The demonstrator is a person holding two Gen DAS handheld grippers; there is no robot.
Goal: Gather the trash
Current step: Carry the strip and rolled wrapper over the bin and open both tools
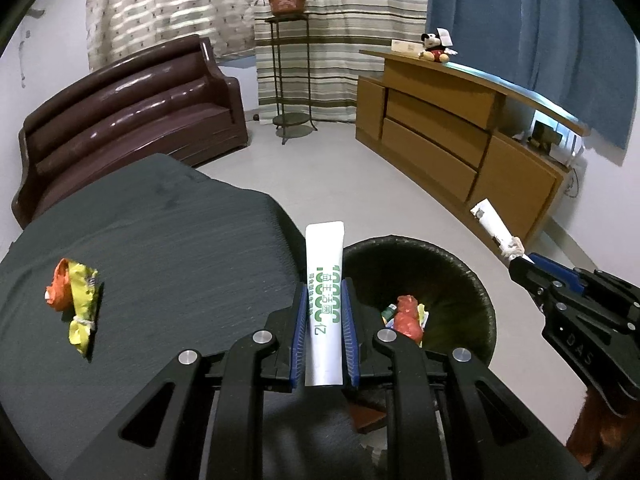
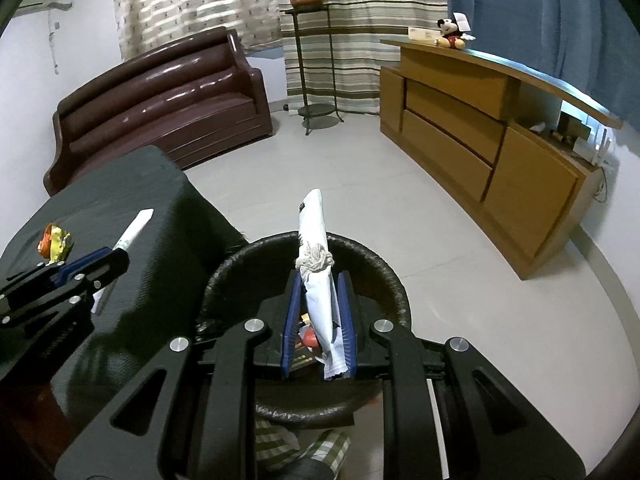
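My left gripper [image 1: 323,300] is shut on a white tube with green print [image 1: 324,280], held upright over the table edge beside the black trash bin [image 1: 472,276]. My right gripper [image 2: 318,292] is shut on a white wrapper tied with string [image 2: 314,240], held above the bin [image 2: 224,276]. The bin holds a red wrapper [image 1: 408,314] and other scraps. An orange and yellow snack wrapper [image 1: 74,300] lies on the dark table [image 1: 180,240] to the left. The right gripper with its wrapper also shows in the left wrist view [image 1: 518,264], and the left gripper in the right wrist view [image 2: 116,258].
A dark brown sofa [image 1: 128,120] stands behind the table. A metal plant stand [image 1: 290,80] holds a potted plant at the back. A wooden cabinet [image 1: 460,136] with a Mickey toy [image 1: 436,48] runs along the right wall. Pale tiled floor [image 1: 320,168] lies between.
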